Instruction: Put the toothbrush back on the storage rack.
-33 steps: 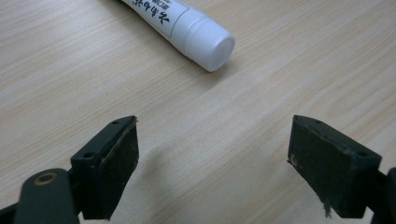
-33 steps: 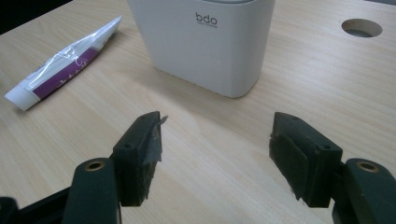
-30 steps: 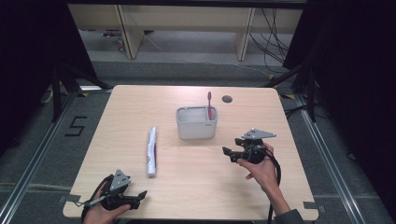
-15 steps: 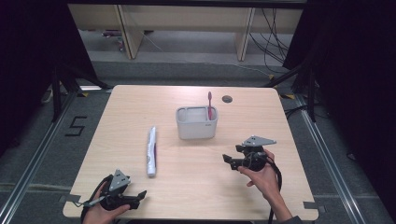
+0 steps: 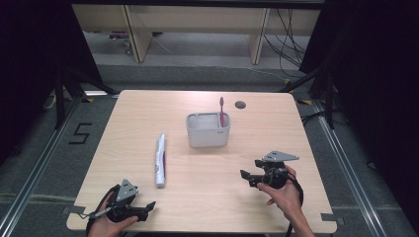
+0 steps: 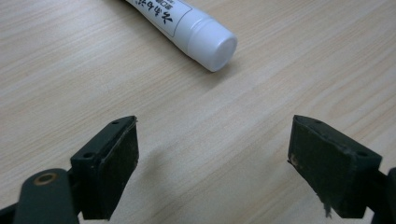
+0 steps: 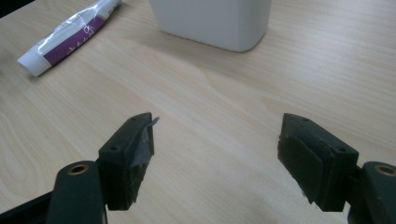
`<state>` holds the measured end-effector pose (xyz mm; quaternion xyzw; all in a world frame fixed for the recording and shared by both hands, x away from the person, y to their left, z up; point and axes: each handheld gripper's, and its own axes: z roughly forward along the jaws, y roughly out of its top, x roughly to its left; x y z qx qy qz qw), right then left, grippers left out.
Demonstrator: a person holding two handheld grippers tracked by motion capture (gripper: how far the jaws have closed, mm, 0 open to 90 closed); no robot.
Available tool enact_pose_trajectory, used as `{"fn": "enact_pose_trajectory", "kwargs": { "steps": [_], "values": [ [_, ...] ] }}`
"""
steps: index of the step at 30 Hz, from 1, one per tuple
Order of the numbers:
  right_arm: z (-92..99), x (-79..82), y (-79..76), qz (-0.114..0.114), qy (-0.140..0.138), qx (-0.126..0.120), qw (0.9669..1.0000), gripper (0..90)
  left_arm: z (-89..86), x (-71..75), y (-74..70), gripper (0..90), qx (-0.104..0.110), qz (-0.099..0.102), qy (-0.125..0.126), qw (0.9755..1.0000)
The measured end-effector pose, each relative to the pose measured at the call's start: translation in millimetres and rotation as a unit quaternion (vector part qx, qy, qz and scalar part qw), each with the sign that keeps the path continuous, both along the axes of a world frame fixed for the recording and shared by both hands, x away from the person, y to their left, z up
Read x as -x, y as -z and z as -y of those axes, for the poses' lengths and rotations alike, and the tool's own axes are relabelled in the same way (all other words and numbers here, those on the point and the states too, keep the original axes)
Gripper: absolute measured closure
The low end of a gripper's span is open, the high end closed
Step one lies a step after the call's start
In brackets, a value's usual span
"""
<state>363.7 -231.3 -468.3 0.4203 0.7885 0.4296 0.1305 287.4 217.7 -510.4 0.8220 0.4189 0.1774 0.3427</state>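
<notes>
Toothpaste tube lies flat on the table, left of centre, cap end toward the near edge, so it's prob. the next thing to pick up and drop in the grey holder, which sits just right of it and farther back w/ a pink toothbrush already upright in its right side. Left gripper rests low at the near-left edge, jaws wide apart w/ nothing between; in the left gripper view the white cap sits just ahead of the gap, not touching either jaw. Right gripper hovers near-right of the holder; its jaws have just been opening, nothing between them, bare wood only. Hard to tell: holder's inner dividers, tube's far end cut off in the left gripper view, print too small to read. Small dark round spot at the far edge, unclear what.
</notes>
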Motion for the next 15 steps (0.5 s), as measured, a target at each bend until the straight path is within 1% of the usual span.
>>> {"fn": "enact_pose_trajectory", "kwargs": {
  "steps": [1, 2, 3, 5, 6, 7, 9, 10, 11, 12, 13, 14, 15],
  "values": [
    [0.0, 0.0, 0.0, 0.000, 0.000, 0.000, 1.0000, 27.9, 0.0, 0.0, 0.0, 15.8, 0.000, 0.000, 0.000, 1.0000],
    [0.9, 1.7, 0.2, -0.004, 0.002, 0.000, 1.0000, 27.7, 0.4, 0.0, 0.3, 15.8, 0.003, 0.004, -0.006, 1.0000],
    [4.9, 3.7, 0.7, 0.003, 0.000, 0.011, 0.9999, 27.7, -1.5, 0.1, -1.1, 15.8, -0.007, 0.000, 0.003, 1.0000],
    [4.9, 4.7, 1.8, 0.003, 0.002, 0.010, 0.9999, 27.7, -1.3, 0.2, -1.0, 15.8, -0.010, 0.000, 0.000, 1.0000],
    [3.3, 7.8, 3.0, -0.014, 0.010, 0.000, 0.9999, 27.8, -1.6, 0.0, -1.0, 15.8, -0.009, -0.001, 0.001, 1.0000],
    [6.3, 6.9, 4.2, 0.002, 0.000, 0.017, 0.9999, 27.8, -1.5, 0.1, -0.8, 15.8, -0.010, -0.001, 0.000, 1.0000],
    [6.5, 9.7, 6.8, 0.000, -0.001, 0.023, 0.9997, 27.8, -1.9, 0.1, -0.7, 15.8, -0.005, -0.003, 0.001, 1.0000],
    [6.5, 12.1, 8.6, -0.003, -0.003, 0.025, 0.9997, 27.8, -2.4, 0.5, -0.7, 15.8, -0.006, -0.002, 0.000, 1.0000],
    [4.5, 14.4, 9.9, -0.012, 0.000, 0.015, 0.9998, 27.8, -2.5, 0.6, -1.0, 15.8, -0.004, -0.004, -0.001, 1.0000],
    [3.8, 16.8, 10.6, -0.019, 0.003, 0.016, 0.9997, 27.7, -2.5, 0.6, -1.0, 15.8, -0.004, -0.004, -0.001, 1.0000],
    [3.8, 16.8, 10.6, -0.019, 0.003, 0.016, 0.9997, 27.7, -2.8, 0.6, -1.2, 15.8, -0.005, -0.004, 0.000, 1.0000],
    [4.8, 18.2, 12.6, -0.013, -0.010, 0.019, 0.9997, 27.8, -1.8, 0.6, -0.3, 15.8, -0.002, 0.002, -0.007, 1.0000],
    [4.8, 18.2, 12.6, -0.013, -0.010, 0.019, 0.9997, 27.8, -1.8, 0.6, -0.3, 15.8, -0.002, 0.002, -0.007, 1.0000]
  ]
}}
